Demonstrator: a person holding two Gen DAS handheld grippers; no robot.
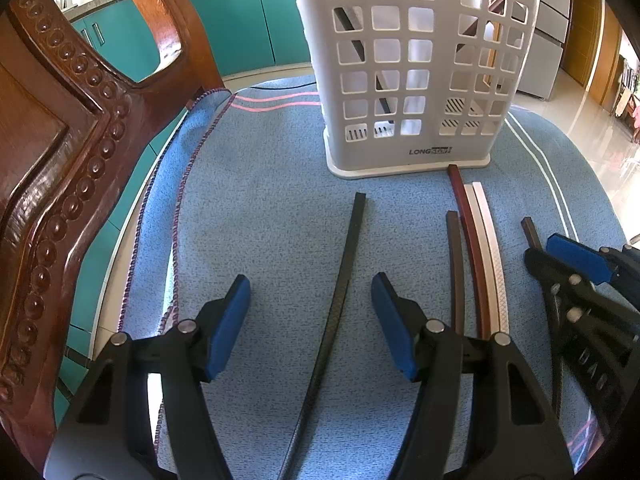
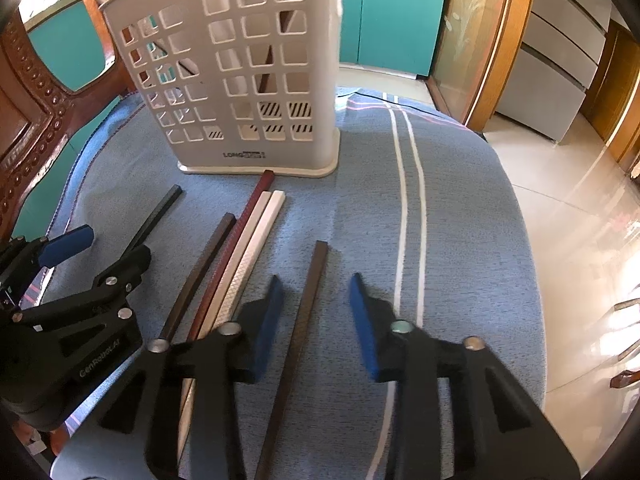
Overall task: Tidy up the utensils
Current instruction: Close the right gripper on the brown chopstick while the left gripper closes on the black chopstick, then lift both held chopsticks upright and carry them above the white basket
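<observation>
Left gripper jaws wide apart, empty, straddling black square-section chopstick mid-cloth, nr white slotted plastic holder at far edge. Right gripper likewise wide, empty, over dark-brown chopstick. Sticks prob. light, stiff, slick; grip mid-shaft.

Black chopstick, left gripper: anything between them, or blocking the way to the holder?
Nothing visible. The black chopstick lies alone on the cloth between the open fingers of the left gripper. Bare cloth separates its far end from the holder.
</observation>
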